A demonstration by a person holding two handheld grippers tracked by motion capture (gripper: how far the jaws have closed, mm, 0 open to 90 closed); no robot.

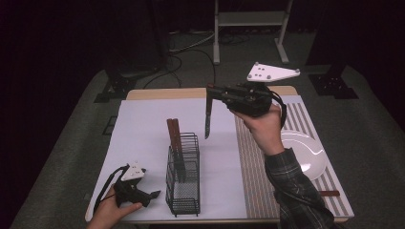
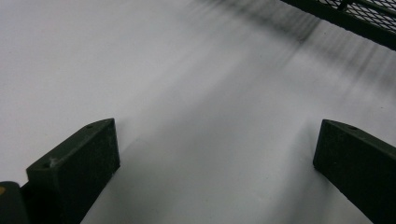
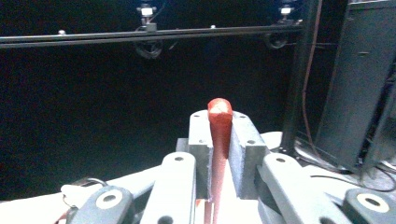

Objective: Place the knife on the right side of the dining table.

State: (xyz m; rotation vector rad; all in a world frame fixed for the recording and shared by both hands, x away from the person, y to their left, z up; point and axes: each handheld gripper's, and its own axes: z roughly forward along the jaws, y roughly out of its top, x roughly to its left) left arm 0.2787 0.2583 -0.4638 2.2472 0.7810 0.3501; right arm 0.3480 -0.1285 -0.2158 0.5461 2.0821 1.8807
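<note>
A knife (image 1: 207,121) hangs blade-down above the white mat (image 1: 143,129), a little right of a black wire rack (image 1: 184,176). My right gripper (image 1: 211,90) is held level in the air and is shut on the knife's red-brown handle (image 3: 220,116), which stands up between the grey pads (image 3: 245,149). Two brown handles (image 1: 173,136) stick up from the rack's back end. My left gripper (image 1: 154,194) rests low at the front left, pointing toward the rack. Its jaws stand open over bare mat, with a corner of the rack (image 2: 355,18) ahead.
A white plate (image 1: 305,152) lies on a striped placemat (image 1: 253,157) at the right, partly behind the person's plaid sleeve. A small brown piece (image 1: 329,193) lies near the placemat's front right corner. Stands and cables crowd the dark floor behind the table.
</note>
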